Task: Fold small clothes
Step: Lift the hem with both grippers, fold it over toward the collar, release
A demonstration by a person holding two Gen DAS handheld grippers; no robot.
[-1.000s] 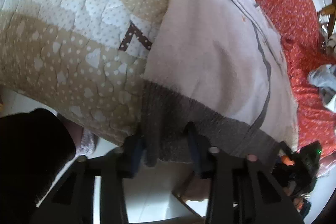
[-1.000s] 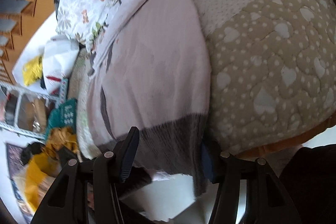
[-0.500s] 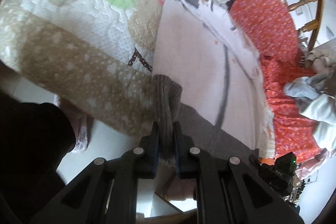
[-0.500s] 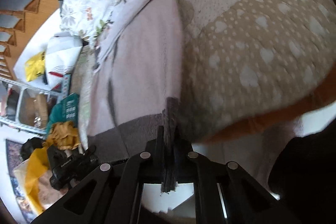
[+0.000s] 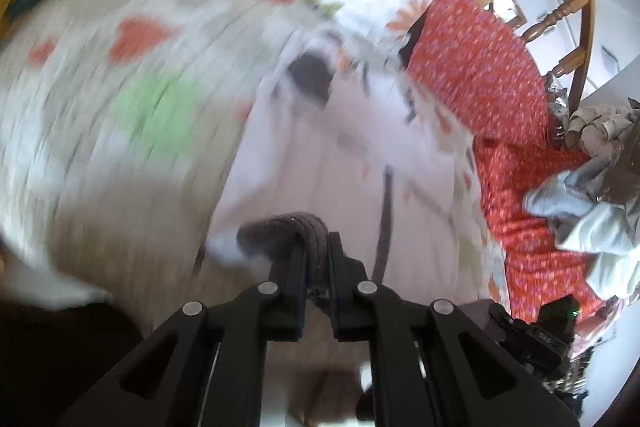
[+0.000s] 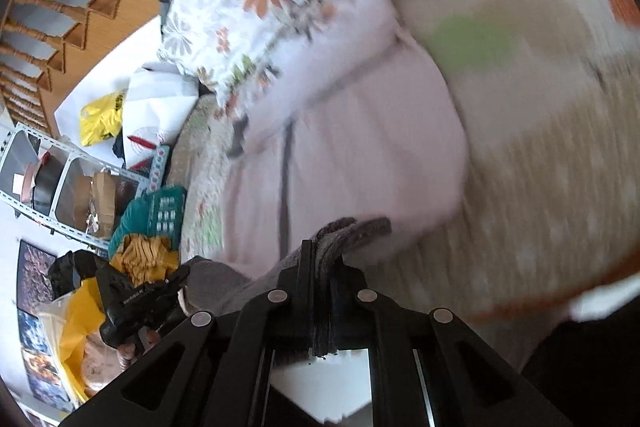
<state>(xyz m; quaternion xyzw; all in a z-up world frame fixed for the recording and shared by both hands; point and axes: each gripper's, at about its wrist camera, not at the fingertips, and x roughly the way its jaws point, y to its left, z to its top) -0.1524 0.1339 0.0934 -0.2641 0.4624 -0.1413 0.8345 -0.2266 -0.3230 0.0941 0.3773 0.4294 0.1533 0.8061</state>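
Here, pale pink garment (image 5: pixel 320 163), grey hem (image 6: pixel 340 231) bunched.

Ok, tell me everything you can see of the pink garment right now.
The pink garment looks like soft knit, pale pink with a ribbed grey-brown hem band and a thin dark stripe. It lies lengthwise on the quilt. The left gripper and right gripper each pinch the hem, lifted and bunched. Blur hides finer detail.
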